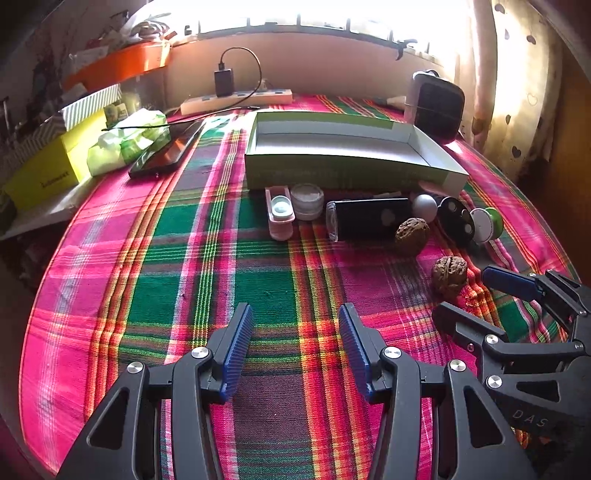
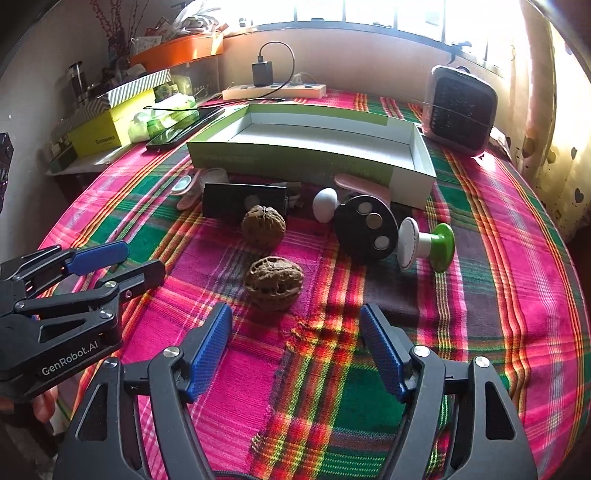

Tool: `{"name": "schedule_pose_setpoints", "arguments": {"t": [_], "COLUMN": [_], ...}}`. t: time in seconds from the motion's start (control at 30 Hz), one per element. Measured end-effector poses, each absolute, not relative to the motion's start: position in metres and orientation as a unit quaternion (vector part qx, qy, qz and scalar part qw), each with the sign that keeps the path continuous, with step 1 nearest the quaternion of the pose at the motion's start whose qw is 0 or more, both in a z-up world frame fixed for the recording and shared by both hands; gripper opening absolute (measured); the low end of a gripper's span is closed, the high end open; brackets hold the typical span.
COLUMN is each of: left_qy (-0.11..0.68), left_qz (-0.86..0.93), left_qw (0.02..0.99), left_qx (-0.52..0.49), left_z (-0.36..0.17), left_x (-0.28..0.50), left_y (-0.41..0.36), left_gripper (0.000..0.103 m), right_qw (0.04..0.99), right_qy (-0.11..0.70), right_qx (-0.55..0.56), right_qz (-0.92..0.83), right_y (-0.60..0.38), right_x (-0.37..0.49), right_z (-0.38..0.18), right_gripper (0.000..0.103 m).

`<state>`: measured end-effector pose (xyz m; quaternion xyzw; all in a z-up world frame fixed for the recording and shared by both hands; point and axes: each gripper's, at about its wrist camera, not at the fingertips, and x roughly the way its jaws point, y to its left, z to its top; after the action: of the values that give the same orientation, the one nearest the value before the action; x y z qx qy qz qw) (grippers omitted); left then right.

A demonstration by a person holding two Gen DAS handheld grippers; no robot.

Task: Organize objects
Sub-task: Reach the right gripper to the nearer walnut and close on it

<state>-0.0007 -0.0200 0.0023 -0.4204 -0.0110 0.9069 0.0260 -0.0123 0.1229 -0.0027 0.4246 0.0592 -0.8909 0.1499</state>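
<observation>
Altogether 2 walnuts (image 2: 273, 282), 1 box (image 2: 314, 162), 2 empty, spread grippers (image 2: 296, 339).

Surface: pink, green and orange plaid cloth (image 2: 480, 229) covering the table.
Wall: plain beige wall (image 2: 369, 59) behind the table, under the window.
Window: wide barred window (image 2: 369, 14), glare-white with daylight.
Curtain: pale curtain with dark heart shapes (image 2: 561, 155) at the right, sunlit.
Shelf: cluttered side shelf with an orange tray (image 2: 177, 51) at the left.
Power: white power strip (image 1: 236, 100) with 1 black plugged-in charger (image 1: 224, 82), lying along the wall.
</observation>
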Motion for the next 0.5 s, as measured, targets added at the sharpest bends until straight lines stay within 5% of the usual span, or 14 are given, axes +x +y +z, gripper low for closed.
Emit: {"name": "schedule_pose_setpoints", "arguments": {"t": [0.5], "left_qy": [-0.009], "left_qz": [0.906], "left_qw": [0.025], "left_qx": [-0.423], "left_z": [0.0029], "left_x": [-0.0066], "left_y": [-0.0201], "left_gripper": [0.047], "right_qw": [0.167], "right_qy": [0.055], "right_qx": [0.420], "right_qz": [-0.890], "right_y": [0.1212], "right_x": [-0.0195], "right_z": [-0.0004], "right_gripper": [0.036]}}
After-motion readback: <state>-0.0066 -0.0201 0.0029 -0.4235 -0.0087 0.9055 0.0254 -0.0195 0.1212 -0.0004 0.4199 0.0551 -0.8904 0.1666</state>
